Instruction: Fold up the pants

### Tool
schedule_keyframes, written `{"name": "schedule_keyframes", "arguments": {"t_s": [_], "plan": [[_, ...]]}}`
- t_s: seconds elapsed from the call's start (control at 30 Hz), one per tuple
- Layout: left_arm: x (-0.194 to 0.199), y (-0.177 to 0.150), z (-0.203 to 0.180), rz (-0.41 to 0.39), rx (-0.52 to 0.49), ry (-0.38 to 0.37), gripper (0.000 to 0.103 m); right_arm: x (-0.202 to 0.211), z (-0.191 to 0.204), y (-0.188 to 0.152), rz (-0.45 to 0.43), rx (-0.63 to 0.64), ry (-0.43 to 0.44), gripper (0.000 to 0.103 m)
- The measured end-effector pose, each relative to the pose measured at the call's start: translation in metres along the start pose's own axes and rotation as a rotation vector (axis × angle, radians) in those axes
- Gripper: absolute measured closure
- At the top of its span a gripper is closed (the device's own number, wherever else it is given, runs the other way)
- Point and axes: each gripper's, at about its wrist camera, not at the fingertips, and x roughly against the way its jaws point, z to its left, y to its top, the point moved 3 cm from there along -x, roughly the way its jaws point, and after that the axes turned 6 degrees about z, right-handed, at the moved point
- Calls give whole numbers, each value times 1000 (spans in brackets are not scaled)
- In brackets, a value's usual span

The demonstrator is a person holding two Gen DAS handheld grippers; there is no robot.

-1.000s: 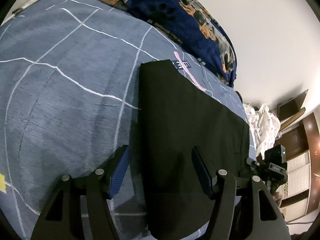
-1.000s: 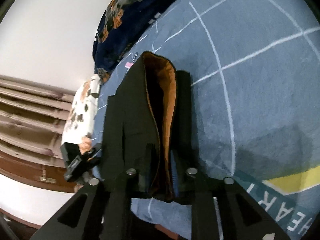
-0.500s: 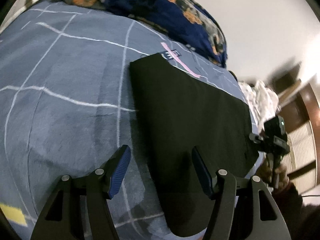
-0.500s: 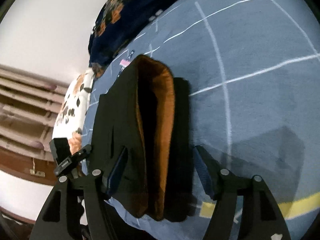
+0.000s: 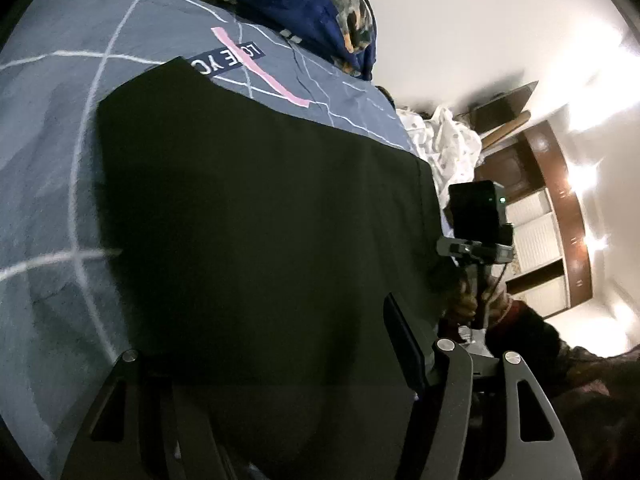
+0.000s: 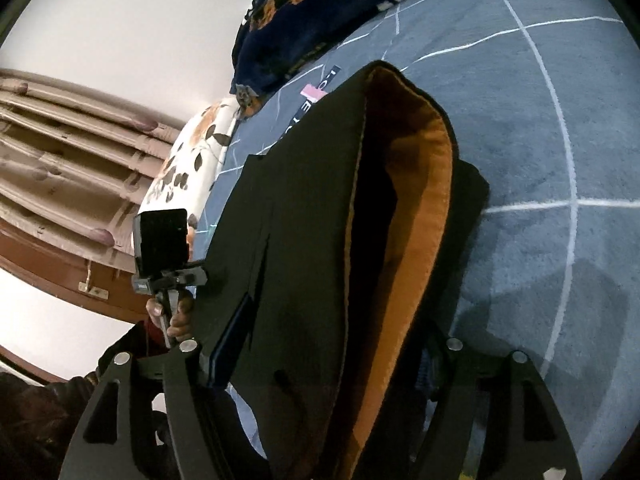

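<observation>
Nearest in the left wrist view, our left claw stands with its jaws parted over the black pants. The folded cloth spreads under and between the fingers and hides the left one. Only the blue-edged right finger shows, at about 4 o'clock, lying over the cloth without visibly pinching it, so we read this claw as released.

In the right wrist view, our right claw is opening. The waist end of the pants lies between its jaws, but the pads do not press on it. The left finger sits at 8 o'clock beside the black cloth, and the right one at 4 o'clock is mostly hidden behind the pile. The orange lining gapes open along the fold, running up toward 12 o'clock.

The pants lie folded flat on the bed, on a grey-blue bedspread with white lines. A printed label and pink stripe sit just past the far edge of the cloth, at about 12 o'clock.

At 3 o'clock in the left view, a hand grips the other claw's handle, with its camera block above it.

Farther off, a dark blue patterned blanket is heaped at the head of the bed. A white bundle of cloth lies off the bed's edge near 2 o'clock.
</observation>
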Motion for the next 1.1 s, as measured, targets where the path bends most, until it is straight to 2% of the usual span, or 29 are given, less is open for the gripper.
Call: {"name": "schedule_keyframes", "arguments": {"t_s": [0.1,0.13,0.2,0.23,0.3,0.33,0.4,0.47,0.57,0.83,1.1], "plan": [[-2,2,-5,-10,-12,48,40,-4,6,1,20,31,-1,21],[-3,1,-8,-23,-15,99,49,-6,8,2,30,32,0,16],[-3,-3,-12,-42,-49,220,62,-8,11,2,24,26,-14,14],[-5,-7,-18,-50,-80,283,63,-9,13,1,11,40,-29,17],[-9,-13,-28,-60,-124,391,65,-12,13,-1,12,61,-80,47],[-11,-15,-33,-63,-144,443,67,-12,8,-2,9,49,-105,66],[-15,-19,-41,-70,-173,516,71,-10,3,-2,-3,29,-81,69],[-17,-22,-48,-81,-204,590,73,-10,6,-3,-12,50,-105,70],[-21,-26,-56,-94,-252,683,75,-9,3,-3,-21,47,-96,70],[-29,-19,-68,-98,-285,797,77,-8,-2,-6,-49,42,-96,70],[-31,-19,-73,-100,-287,834,77,-6,-5,-7,-73,33,-93,70]]}}
